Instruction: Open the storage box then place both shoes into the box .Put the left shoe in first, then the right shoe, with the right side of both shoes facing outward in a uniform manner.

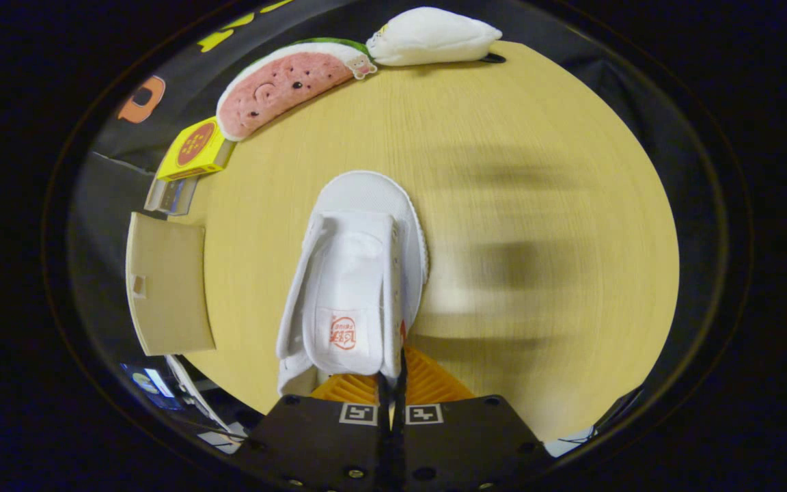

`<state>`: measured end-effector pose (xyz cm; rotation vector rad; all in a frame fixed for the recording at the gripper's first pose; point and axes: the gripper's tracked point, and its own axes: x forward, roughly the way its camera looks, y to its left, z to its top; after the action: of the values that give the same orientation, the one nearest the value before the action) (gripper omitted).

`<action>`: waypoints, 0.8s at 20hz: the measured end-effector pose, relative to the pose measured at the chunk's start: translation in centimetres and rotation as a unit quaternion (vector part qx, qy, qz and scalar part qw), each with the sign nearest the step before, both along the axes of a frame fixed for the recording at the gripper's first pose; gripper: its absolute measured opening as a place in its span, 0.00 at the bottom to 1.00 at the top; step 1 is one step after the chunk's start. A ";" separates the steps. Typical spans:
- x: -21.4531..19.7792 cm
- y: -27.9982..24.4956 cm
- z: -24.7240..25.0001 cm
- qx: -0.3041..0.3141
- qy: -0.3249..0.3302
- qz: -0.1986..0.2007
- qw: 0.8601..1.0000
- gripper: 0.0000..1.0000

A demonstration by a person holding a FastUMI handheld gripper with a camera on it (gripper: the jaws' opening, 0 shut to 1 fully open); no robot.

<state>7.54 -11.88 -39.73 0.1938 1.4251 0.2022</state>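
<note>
shoe (356, 273) in white canvas hangs just ahead of the gripper (391, 386), toe pointing away over the table (537, 171), tongue with a red stamp facing up. the fingers (434, 383) are drawn close together with only a thin slit between them, and the shoe's right side wall near the heel runs down into that slit, so they appear clamped on the shoe. blurred dark shadows lie on the wood to the right of the shoe. to the left of the shoe, a plain cardboard flap (168, 287) sits at the table's side. farther out on that side stands a small yellow box (195, 147), touching a plush toy shaped like a watermelon slice (284, 85). beyond it, at the table's far side, rests a white pillow-like plush (431, 35).
</note>
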 end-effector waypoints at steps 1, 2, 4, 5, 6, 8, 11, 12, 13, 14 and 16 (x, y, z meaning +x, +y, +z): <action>0.0 0.5 0.7 0.006 -0.010 0.000 1.000 0.00; 0.0 1.2 1.5 0.011 -0.021 0.001 1.000 0.00; 0.0 3.1 3.2 0.021 -0.035 -0.002 0.999 0.00; -0.1 4.2 4.2 0.027 -0.040 -0.004 0.999 0.00; -0.2 5.6 5.2 0.034 -0.044 -0.004 0.998 0.00; -0.6 8.4 7.3 0.049 -0.051 0.001 0.998 0.00; -1.0 13.9 10.5 0.064 -0.062 0.009 0.996 0.00; -1.1 15.9 11.4 0.067 -0.066 0.013 0.995 0.00; -1.3 17.9 12.3 0.069 -0.071 0.018 0.995 0.00; -1.5 20.1 13.3 0.072 -0.075 0.024 0.994 0.00; -2.1 24.5 15.3 0.085 -0.079 0.037 0.993 0.00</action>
<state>5.42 12.63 -24.48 0.2580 1.2579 0.3923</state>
